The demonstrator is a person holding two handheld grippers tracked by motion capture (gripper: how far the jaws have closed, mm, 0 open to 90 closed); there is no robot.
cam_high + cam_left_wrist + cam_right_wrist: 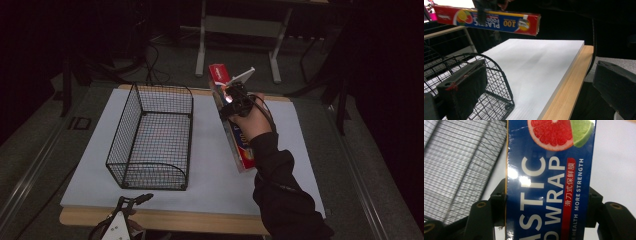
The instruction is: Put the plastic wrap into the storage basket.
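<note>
A long red and blue plastic wrap box [242,150] hangs above the right half of the white board [210,165], and my right gripper [232,97] is shut on its middle. In the right gripper view the box [549,182] stands between the two black fingers [499,202], with the gripper [546,205] closed across its width. An empty black wire basket [150,137] stands on the board's left half. My left gripper [137,199] is open at the table's front edge. In its own view the left gripper [539,85] holds nothing, with the basket [496,82] just ahead and the box [491,21] raised beyond.
The white board lies on a wooden table [200,220] whose edge shows along the front. A metal desk frame [240,30] and cables [152,65] stand on the floor behind. The board between basket and box is bare.
</note>
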